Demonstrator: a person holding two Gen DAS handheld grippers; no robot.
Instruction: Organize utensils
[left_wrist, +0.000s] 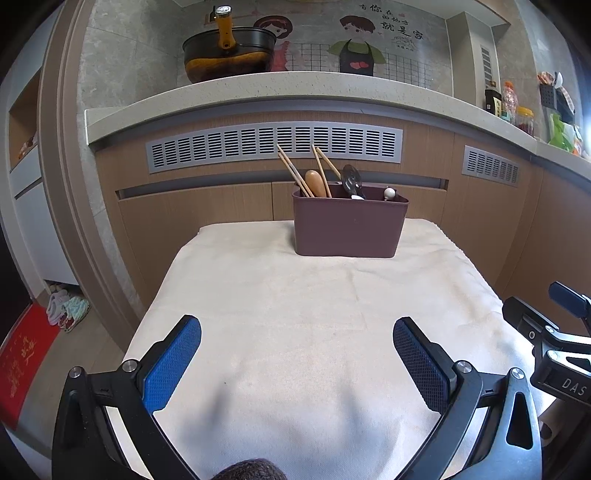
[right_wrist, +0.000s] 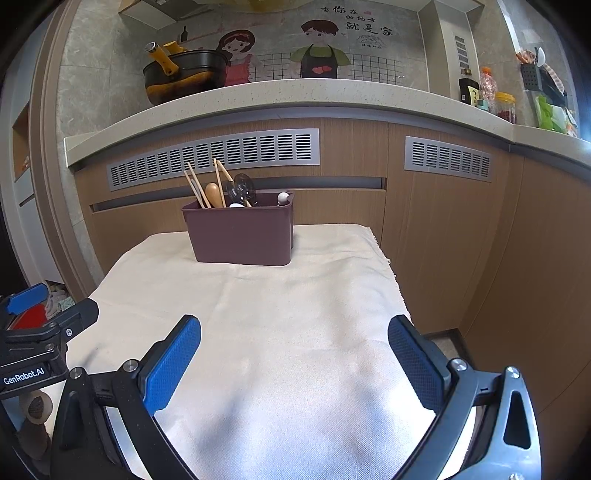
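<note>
A dark maroon utensil holder (left_wrist: 349, 229) (right_wrist: 242, 234) stands at the far edge of the cloth-covered table (left_wrist: 295, 314) (right_wrist: 295, 314). Inside it stand wooden chopsticks (left_wrist: 291, 170) (right_wrist: 195, 184), a wooden spoon (left_wrist: 317, 182) (right_wrist: 213, 194), a black ladle (left_wrist: 351, 177) (right_wrist: 243, 184) and a white-tipped utensil (left_wrist: 389, 192) (right_wrist: 282, 197). My left gripper (left_wrist: 297, 332) is open over the near part of the cloth, nothing between its blue pads. My right gripper (right_wrist: 295, 330) is also open and empty, beside the left one. Each gripper shows at the edge of the other's view.
Behind the table runs a wooden cabinet front with grey vent grilles (left_wrist: 273, 146) (right_wrist: 447, 157) under a stone counter. A black and yellow pot (left_wrist: 229, 51) (right_wrist: 184, 74) sits on the counter; bottles and jars (left_wrist: 513, 107) (right_wrist: 491, 96) stand at its right. Slippers and a red mat (left_wrist: 22, 358) lie on the floor at left.
</note>
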